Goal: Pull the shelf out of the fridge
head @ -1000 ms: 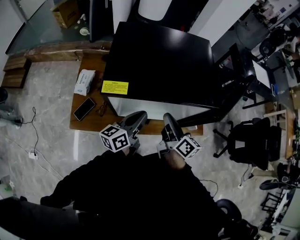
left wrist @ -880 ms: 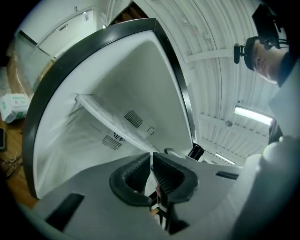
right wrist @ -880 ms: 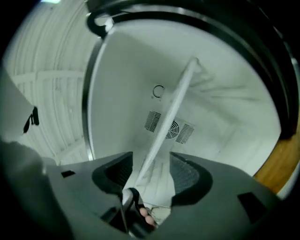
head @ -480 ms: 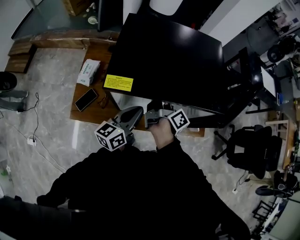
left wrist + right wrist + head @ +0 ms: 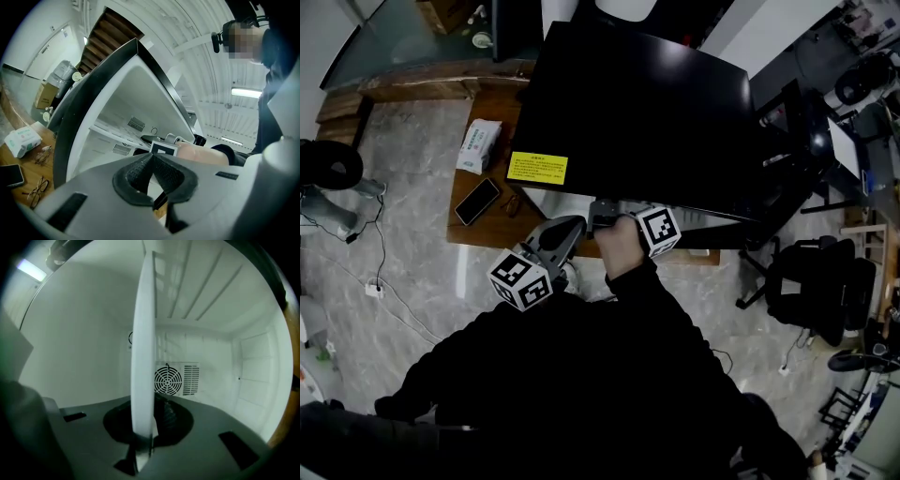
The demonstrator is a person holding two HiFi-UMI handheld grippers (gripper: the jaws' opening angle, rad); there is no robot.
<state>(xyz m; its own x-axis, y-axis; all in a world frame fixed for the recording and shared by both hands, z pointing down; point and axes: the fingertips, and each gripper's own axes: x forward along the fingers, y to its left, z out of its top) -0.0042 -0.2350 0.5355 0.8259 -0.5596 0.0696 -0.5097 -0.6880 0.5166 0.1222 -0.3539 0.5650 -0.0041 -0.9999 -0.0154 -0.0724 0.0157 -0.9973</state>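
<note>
The black fridge (image 5: 637, 112) stands on a low wooden platform, its open front toward me. My right gripper (image 5: 598, 216) reaches into that opening. In the right gripper view the white shelf (image 5: 144, 357) runs edge-on straight between the jaws of the right gripper (image 5: 143, 446); they are closing and pinch its front edge. My left gripper (image 5: 572, 227) hangs just outside the fridge, left of the right one. In the left gripper view, the left gripper (image 5: 151, 157) has its pads together with nothing in them, and beyond it are the shelf (image 5: 112, 133) and the hand on the right gripper.
A phone (image 5: 477, 201), glasses (image 5: 514, 203) and a tissue pack (image 5: 480, 145) lie on the wooden platform (image 5: 473, 239) left of the fridge. An office chair (image 5: 820, 281) stands at the right. A round fan grille (image 5: 168, 379) sits in the fridge's back wall.
My right gripper has swung left and forward into the fridge opening and closed on the shelf's front edge. The left gripper has barely moved.
</note>
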